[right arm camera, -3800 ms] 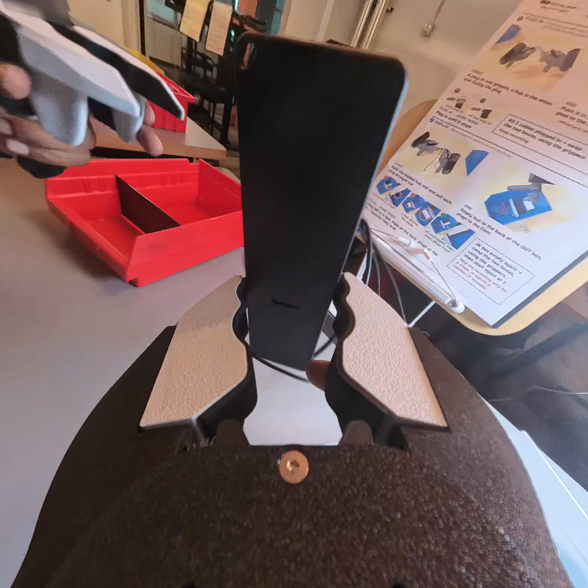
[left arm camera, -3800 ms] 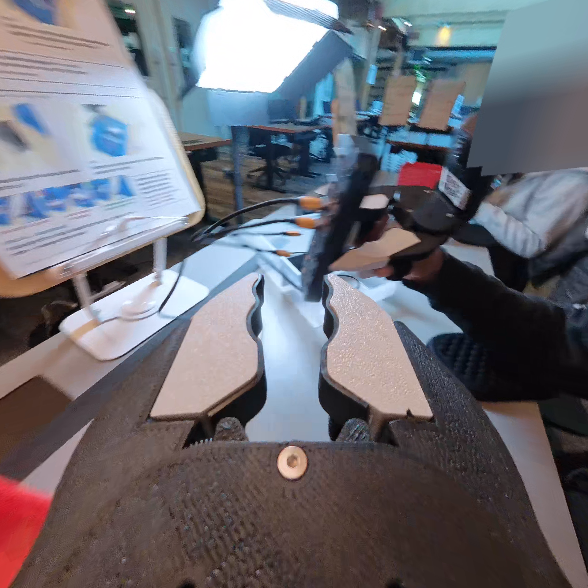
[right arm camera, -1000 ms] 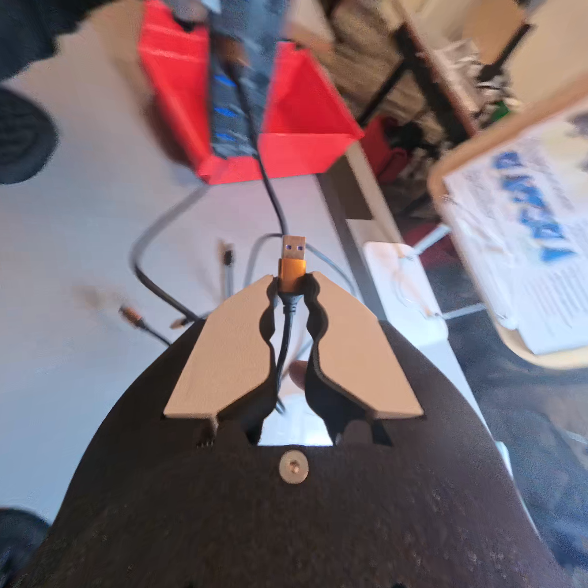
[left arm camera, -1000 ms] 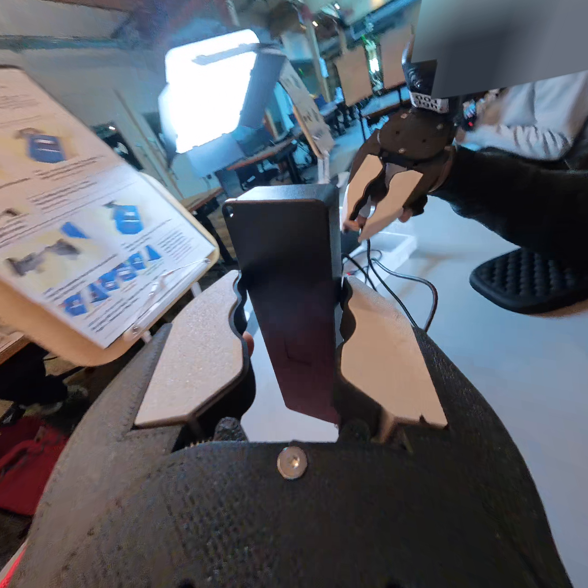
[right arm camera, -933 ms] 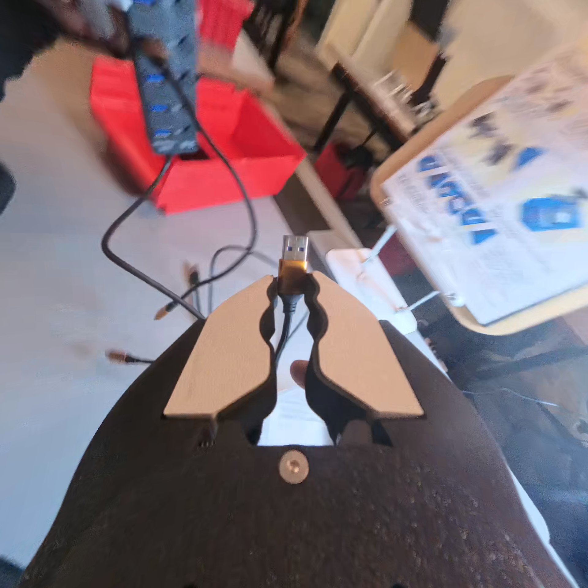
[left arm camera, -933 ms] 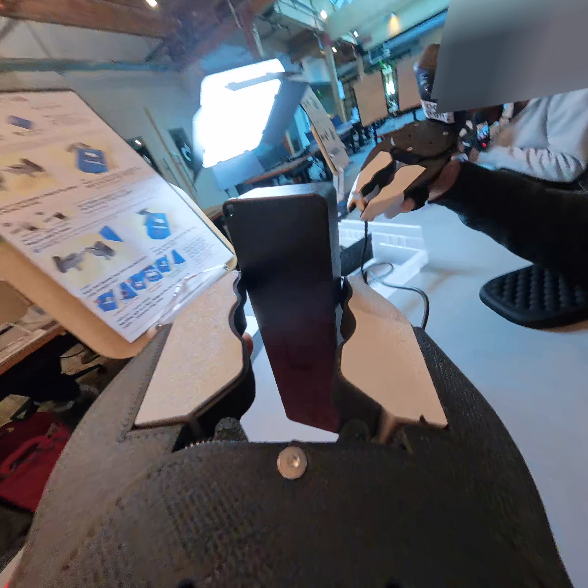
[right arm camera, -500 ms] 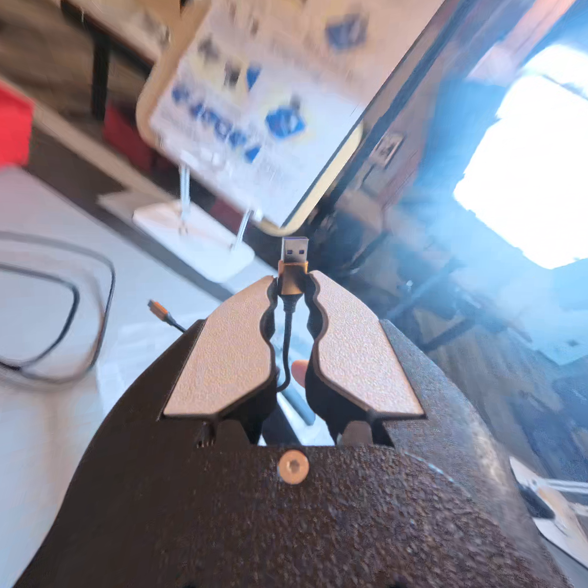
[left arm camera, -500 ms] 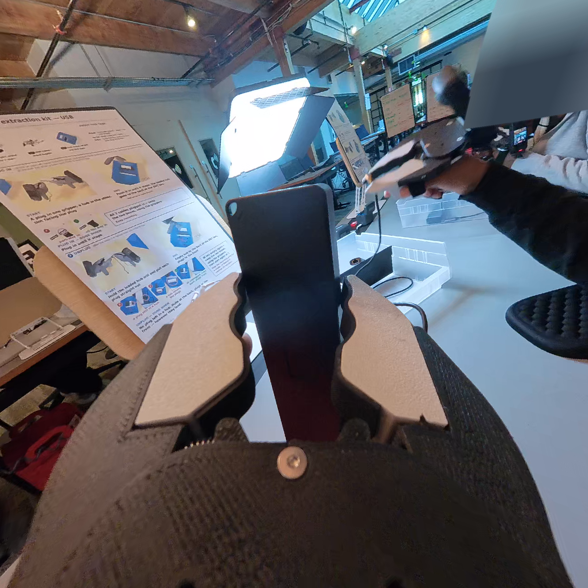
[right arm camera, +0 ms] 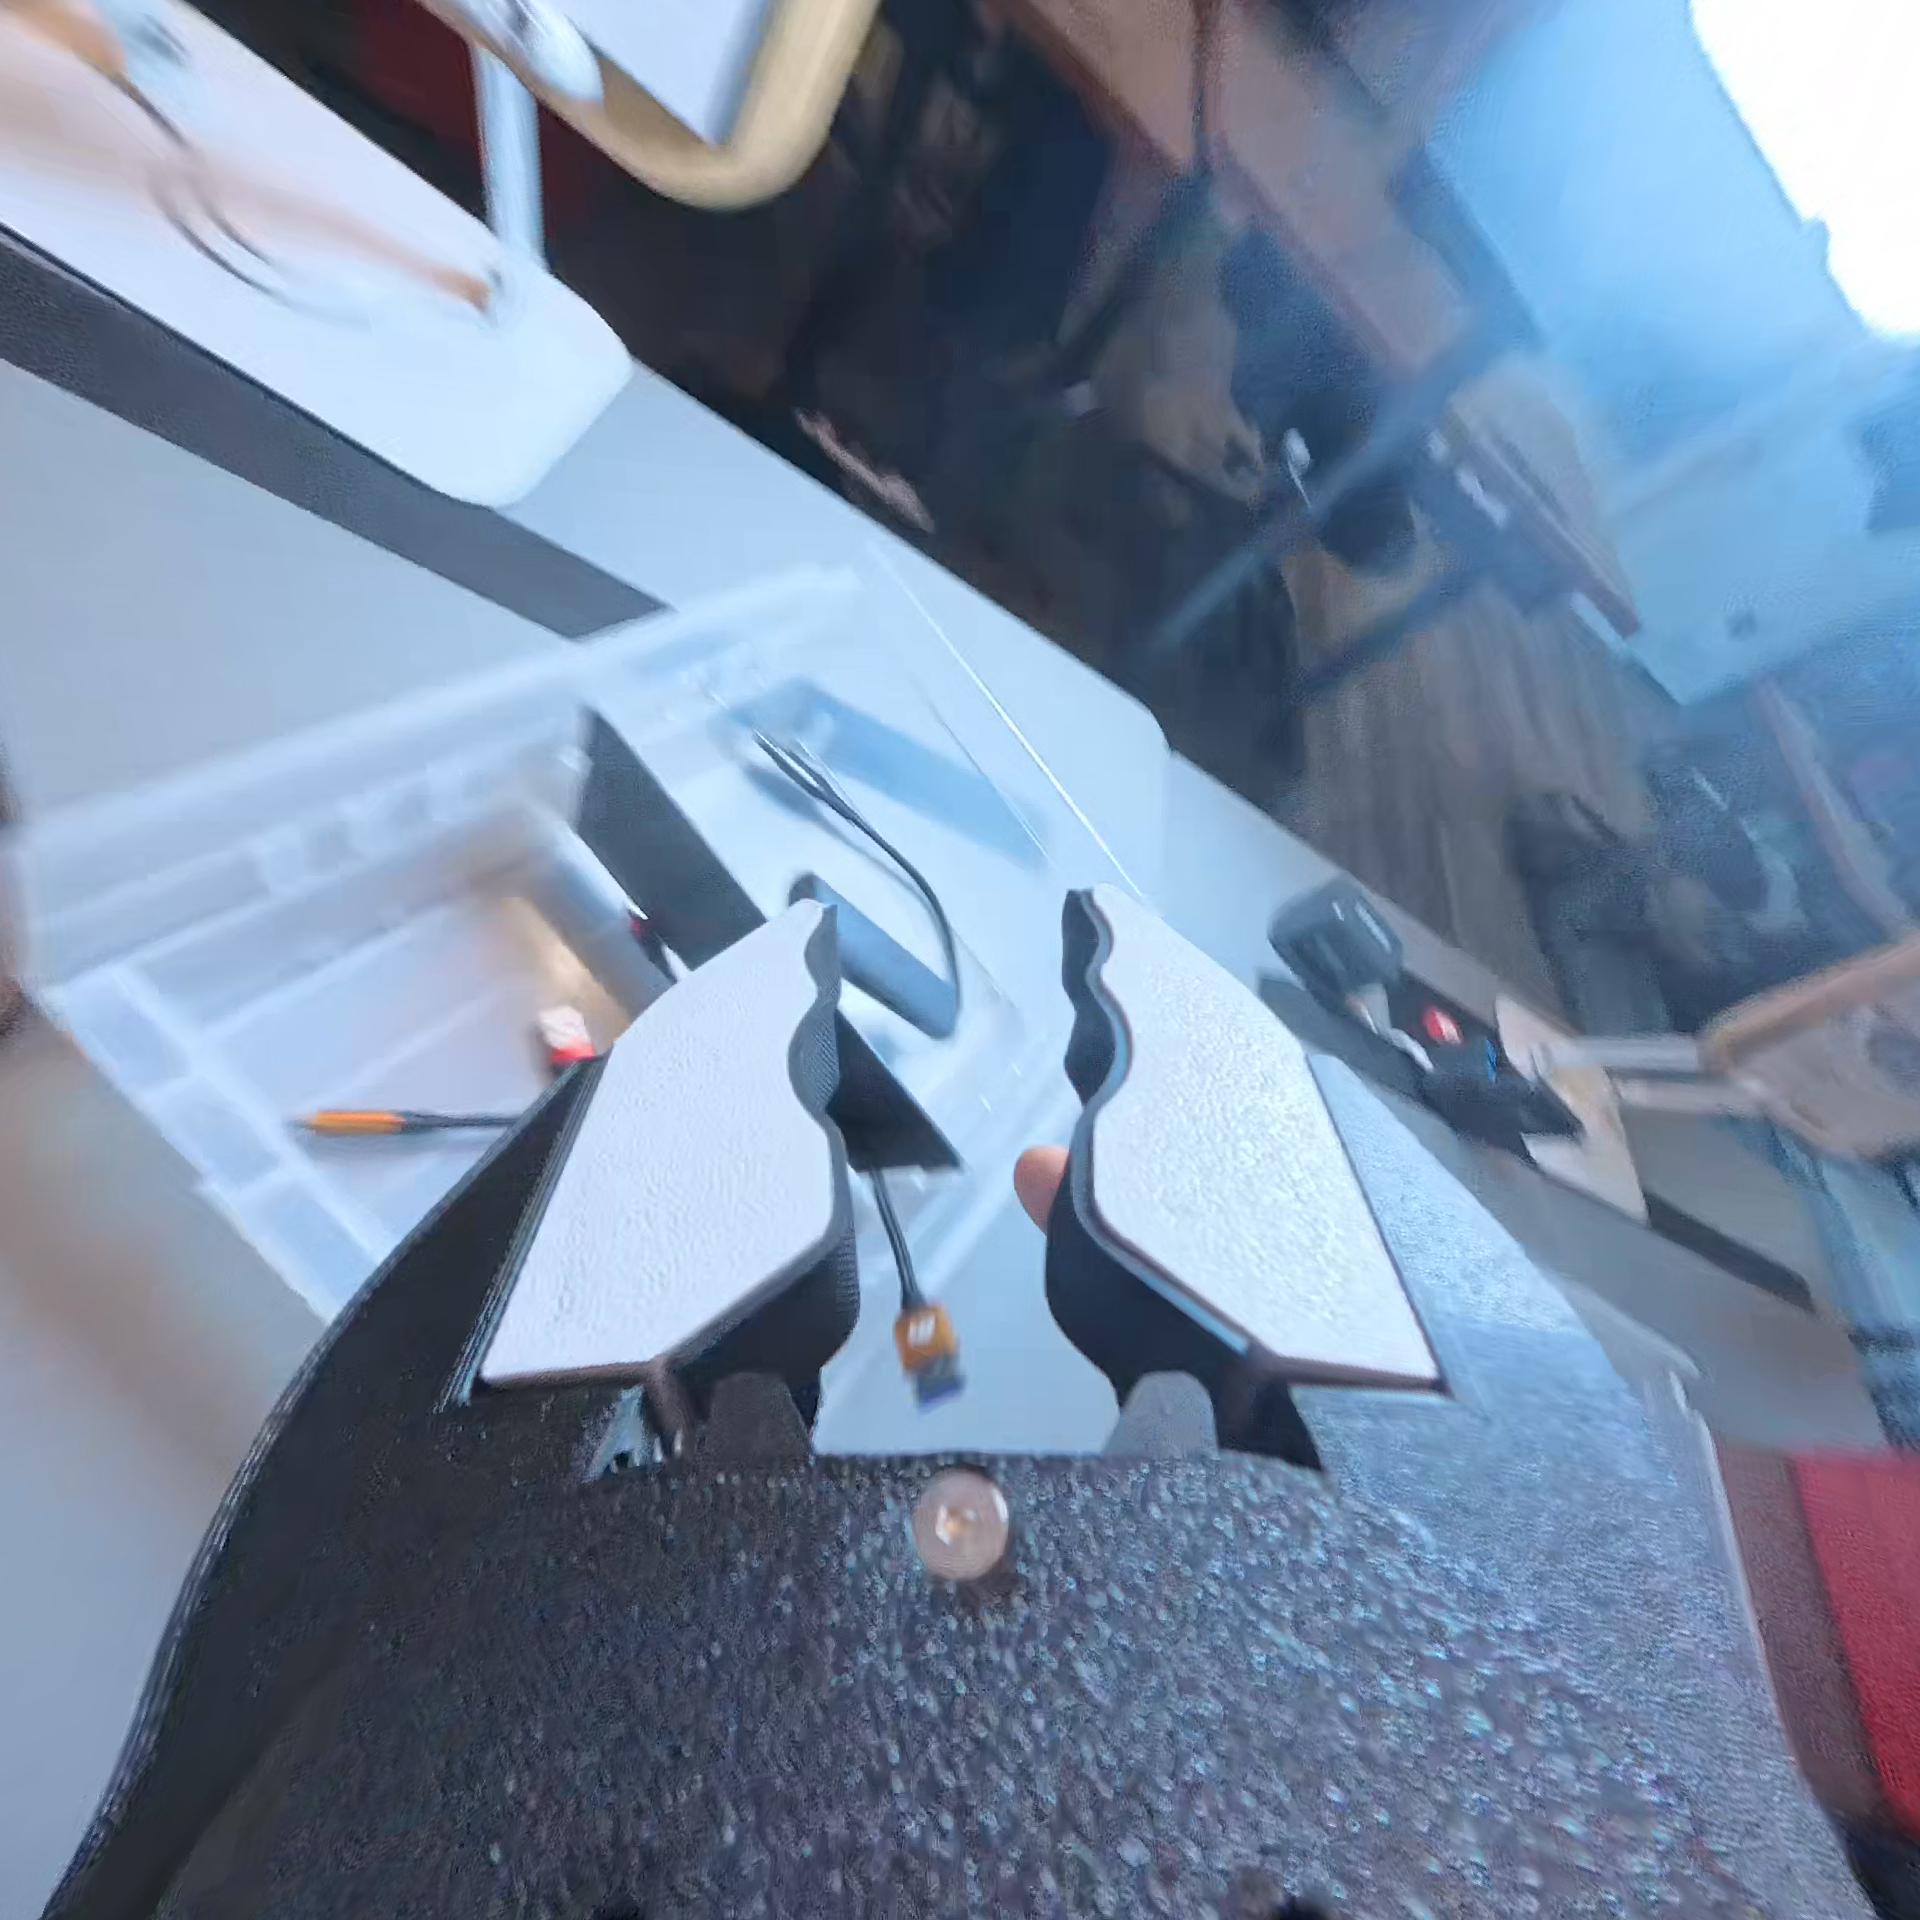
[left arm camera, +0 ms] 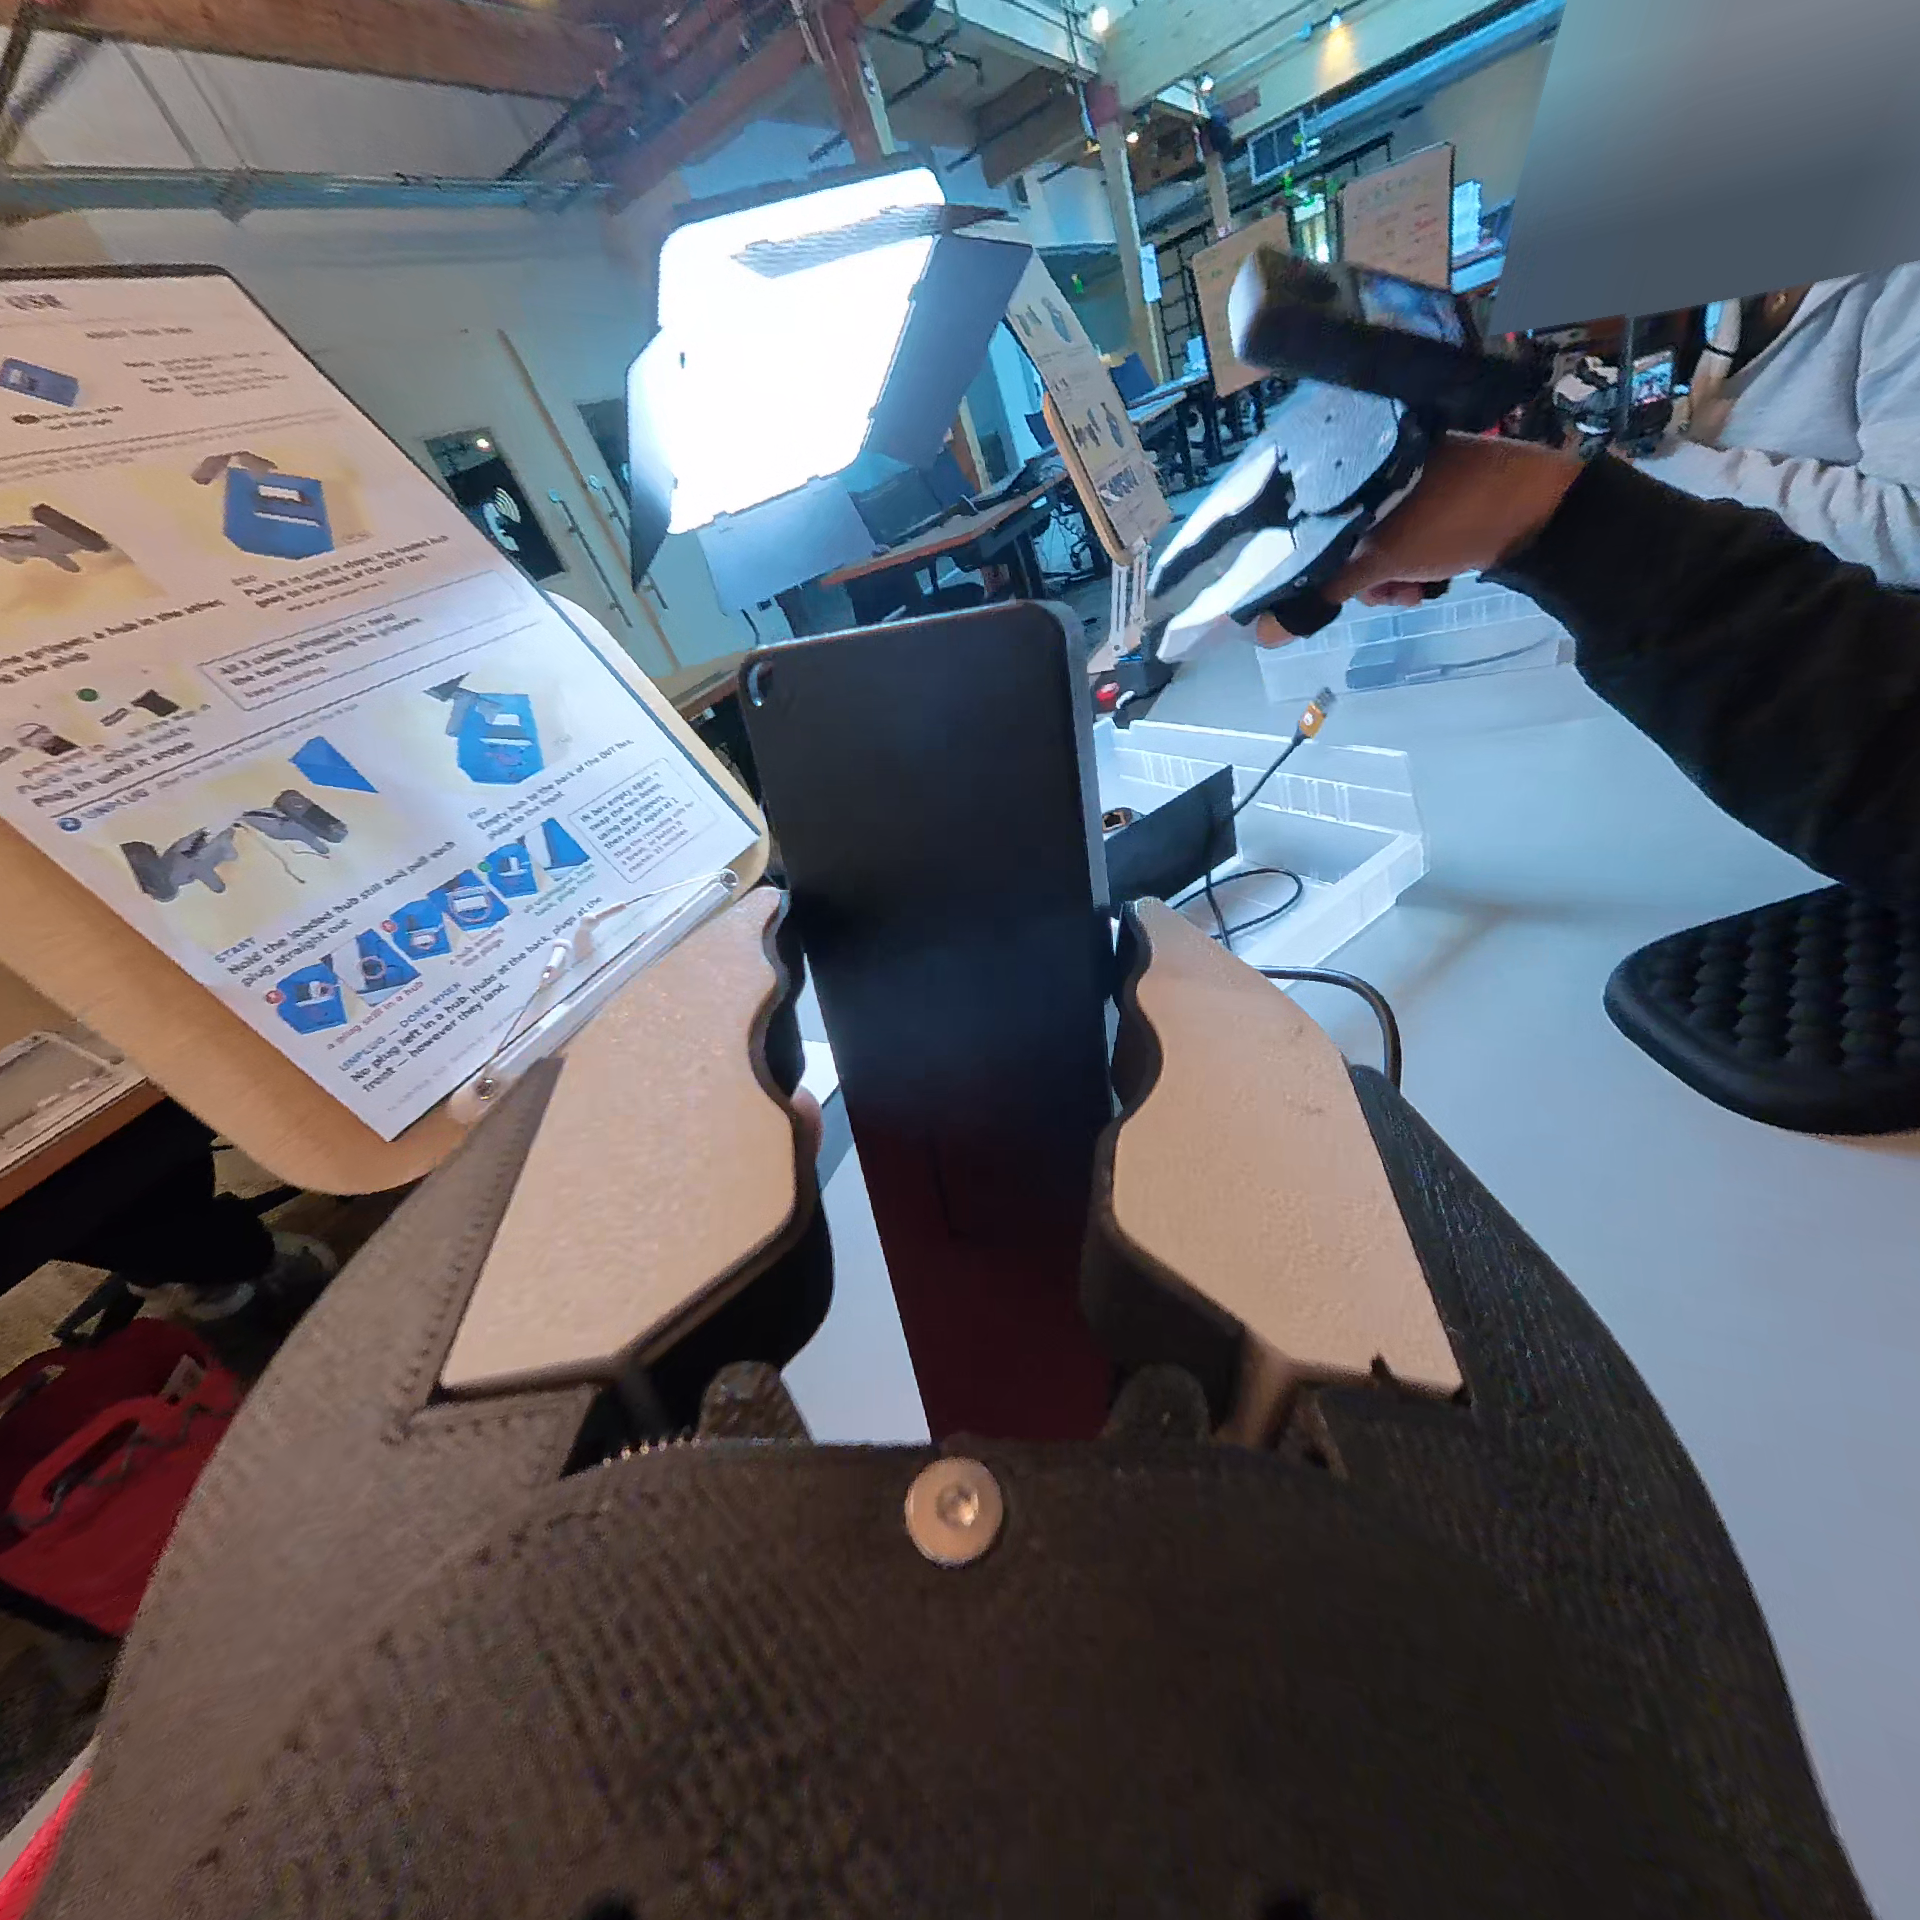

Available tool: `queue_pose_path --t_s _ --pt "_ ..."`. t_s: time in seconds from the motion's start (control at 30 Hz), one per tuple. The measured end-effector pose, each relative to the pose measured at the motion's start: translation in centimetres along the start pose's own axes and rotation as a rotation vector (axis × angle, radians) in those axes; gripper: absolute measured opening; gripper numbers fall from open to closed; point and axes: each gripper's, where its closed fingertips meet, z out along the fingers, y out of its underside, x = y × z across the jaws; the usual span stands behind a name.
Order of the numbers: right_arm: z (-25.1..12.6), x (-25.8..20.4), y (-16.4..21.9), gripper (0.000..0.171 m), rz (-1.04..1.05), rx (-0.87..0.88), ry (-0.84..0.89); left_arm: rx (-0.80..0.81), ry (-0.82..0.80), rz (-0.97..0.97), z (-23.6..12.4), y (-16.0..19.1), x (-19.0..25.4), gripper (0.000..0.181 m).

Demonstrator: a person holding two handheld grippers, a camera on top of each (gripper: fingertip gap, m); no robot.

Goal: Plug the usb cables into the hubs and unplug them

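Observation:
My left gripper (left arm camera: 956, 920) is shut on a flat black hub (left arm camera: 925, 831) and holds it upright above the white table. My right gripper (right arm camera: 945, 914) is open and holds nothing. An orange USB plug (right arm camera: 928, 1345) hangs loose on its black cable below and between the right gripper's fingers. In the left wrist view the same plug (left arm camera: 1317, 717) is in the air over the clear tray (left arm camera: 1371, 821), below the right gripper (left arm camera: 1195, 613). Another orange plug (right arm camera: 358, 1120) and a grey hub (right arm camera: 894, 966) lie in the tray.
A tilted instruction board (left arm camera: 312, 727) stands on the left. A black wrist pad (left arm camera: 1787, 1008) lies at the right under a person's dark sleeve. A black divider (left arm camera: 1174, 831) stands in the tray. A power strip (right arm camera: 1403, 1029) lies beyond it. The gap from one gripper's tips to the other's is roughly 40 centimetres.
My right gripper has opened and let go of the orange plug, which now hangs loose over the clear tray. My left gripper still holds the black hub upright.

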Motion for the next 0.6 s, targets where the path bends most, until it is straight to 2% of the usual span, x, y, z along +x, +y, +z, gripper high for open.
queue_pose_path --t_s 0.07,0.17,0.27,0.4,0.6 --pt "-1.4 -4.0 -3.5 0.039 -0.021 0.165 -0.172 -0.01 0.023 0.0 0.6 0.3 0.6 0.058" --pt "-5.7 -12.3 -8.2 0.037 -0.085 0.393 -0.536 -0.034 0.088 0.01 1.7 0.8 2.2 0.058" --pt "-10.3 -20.2 -10.3 0.035 -0.188 0.511 -0.828 -0.06 0.165 0.03 3.1 1.4 4.4 0.058" --pt "-12.1 -27.2 -9.9 0.035 -0.326 0.484 -0.954 -0.097 0.25 0.06 4.8 2.3 7.3 0.058" --pt "-11.9 -29.6 -8.6 0.016 -0.37 0.43 -1.042 -0.106 0.311 0.1 5.8 2.7 9.4 0.057"
